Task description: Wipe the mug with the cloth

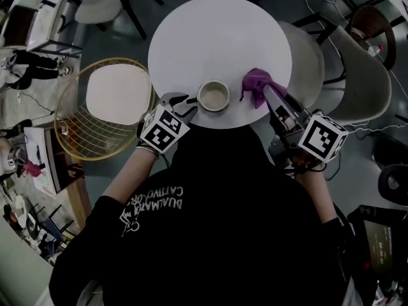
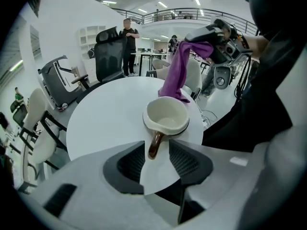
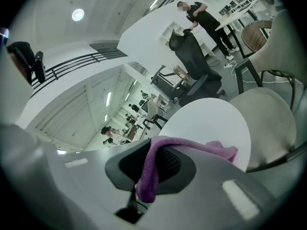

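Table [image 1: 217,37] bears mug [image 2: 167,121], handle [image 2: 155,146] seen only in left gripper view.

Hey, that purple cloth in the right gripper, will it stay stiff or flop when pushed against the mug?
Likely floppy: the purple cloth hangs limp from the right gripper. It looks soft and light, so it should probably fold around the mug rather than shove it.

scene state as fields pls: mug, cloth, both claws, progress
mug: cream mug, upright on round white table, near the person's edge
handle: brown handle points toward left claw
left claw: open, jaws either side of the handle, not gripping
right claw: shut on purple cloth, beside the mug
wiping: not yet begun
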`<move>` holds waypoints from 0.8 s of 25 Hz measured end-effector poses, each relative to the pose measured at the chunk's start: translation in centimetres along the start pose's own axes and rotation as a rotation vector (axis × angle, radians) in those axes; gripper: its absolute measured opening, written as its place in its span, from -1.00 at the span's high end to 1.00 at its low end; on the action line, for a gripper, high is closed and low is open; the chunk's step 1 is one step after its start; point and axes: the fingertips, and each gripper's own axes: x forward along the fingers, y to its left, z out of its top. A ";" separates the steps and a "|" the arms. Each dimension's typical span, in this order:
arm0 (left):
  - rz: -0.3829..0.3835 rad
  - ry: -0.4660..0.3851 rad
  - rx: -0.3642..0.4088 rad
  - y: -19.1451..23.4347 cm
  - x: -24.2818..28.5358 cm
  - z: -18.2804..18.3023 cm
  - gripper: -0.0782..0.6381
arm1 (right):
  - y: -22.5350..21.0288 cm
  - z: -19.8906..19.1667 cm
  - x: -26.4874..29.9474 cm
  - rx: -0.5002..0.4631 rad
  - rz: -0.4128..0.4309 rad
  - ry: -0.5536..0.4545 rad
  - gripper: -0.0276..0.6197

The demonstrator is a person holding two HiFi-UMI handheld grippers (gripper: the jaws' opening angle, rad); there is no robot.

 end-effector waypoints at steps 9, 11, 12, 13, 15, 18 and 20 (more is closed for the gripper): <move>-0.041 0.053 0.040 0.2 2.2 0.5 0.46 | -1.7 -0.2 2.3 0.036 -0.056 0.048 0.82; -0.069 0.052 0.040 -0.1 3.0 0.7 0.49 | -2.4 0.1 3.1 0.045 -0.062 0.057 0.82; -0.081 0.048 0.036 -0.2 3.3 0.7 0.49 | -2.6 0.1 3.6 0.050 -0.060 0.064 0.82; -0.093 0.041 0.030 -0.2 3.4 0.8 0.49 | -2.8 0.1 4.2 0.055 -0.058 0.075 0.82; -0.120 0.020 0.019 -0.2 3.4 0.7 0.49 | -2.8 -0.1 5.7 0.065 -0.060 0.103 0.82; -0.173 -0.001 0.027 -0.8 2.6 0.6 0.49 | -2.0 -1.0 7.6 0.063 -0.066 0.167 0.82; -0.210 -0.005 0.062 -2.3 2.0 1.6 0.52 | -1.2 -1.2 7.7 0.035 -0.059 0.232 0.82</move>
